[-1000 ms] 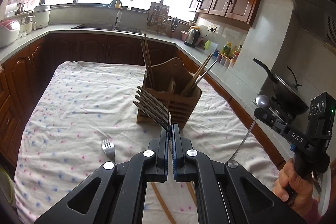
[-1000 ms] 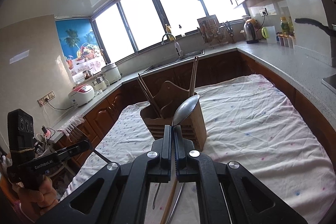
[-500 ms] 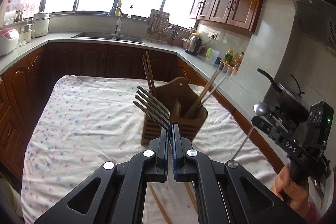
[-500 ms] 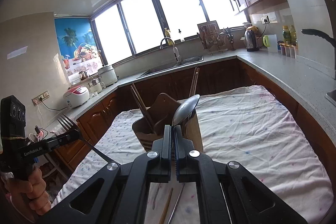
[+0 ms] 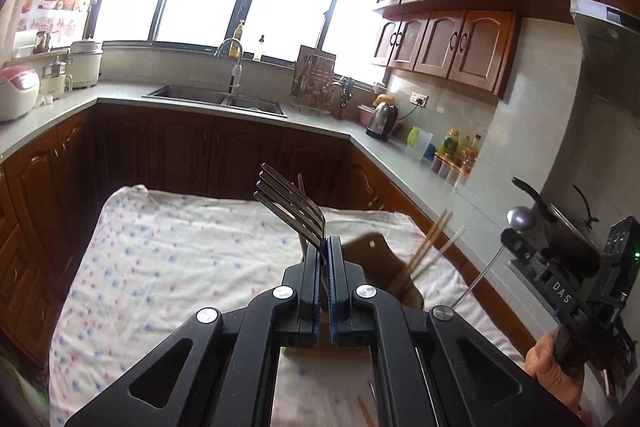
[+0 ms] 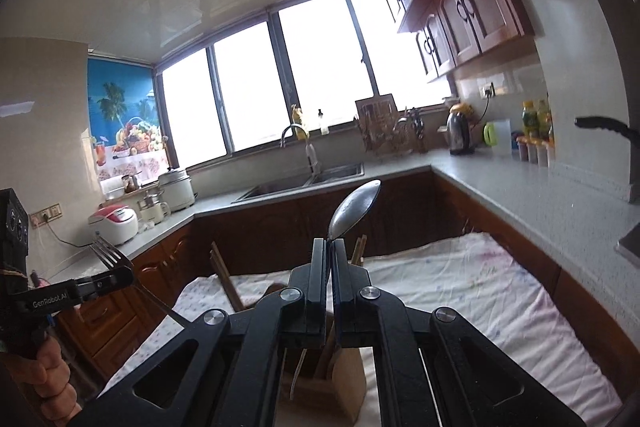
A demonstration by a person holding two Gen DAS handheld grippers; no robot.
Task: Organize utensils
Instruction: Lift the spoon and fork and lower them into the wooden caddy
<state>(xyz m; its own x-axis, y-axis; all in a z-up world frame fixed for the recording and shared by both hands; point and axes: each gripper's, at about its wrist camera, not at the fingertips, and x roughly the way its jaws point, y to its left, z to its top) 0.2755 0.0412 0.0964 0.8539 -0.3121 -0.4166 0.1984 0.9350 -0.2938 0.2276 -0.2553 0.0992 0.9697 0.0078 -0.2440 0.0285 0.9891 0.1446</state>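
1. Fork [image 5: 294, 213] sits clamped in your left hand-held gripper [image 5: 325, 241]; jaws closed tight on the neck, tines pointing up and away toward the left of that view.
2. From the right wrist view the same fork [image 6: 108, 255] shows at far left, handle running down to the right below the left hand-held gripper [image 6: 116, 277]; your hand [image 6: 50, 373] wraps the grip beneath.
3. Spoon [image 6: 354, 209] is pinched in your right hand-held gripper [image 6: 330, 245]; jaws closed on it just under the bowl, which tilts up and to the right.
4. From the left wrist view the spoon [image 5: 521, 218] shows at far right, bowl up, thin handle slanting down-left below the right hand-held gripper [image 5: 514, 241]; your other hand [image 5: 554, 373] holds the grip.
5. Wooden holder [image 5: 374, 257] stands on the desk [image 5: 160, 251], partly hidden behind the left jaws. Chopsticks [image 5: 426, 247] lean out of it to the right.
6. In the right wrist view the holder [image 6: 344, 383] sits directly under the jaws, mostly covered; dark chopsticks [image 6: 224, 277] lean out to the left.
7. Desk wears a white cloth with small pink and blue dots; a loose chopstick [image 5: 366, 411] lies on it at the bottom edge.
8. Both utensils are held in the air, clear of the holder.
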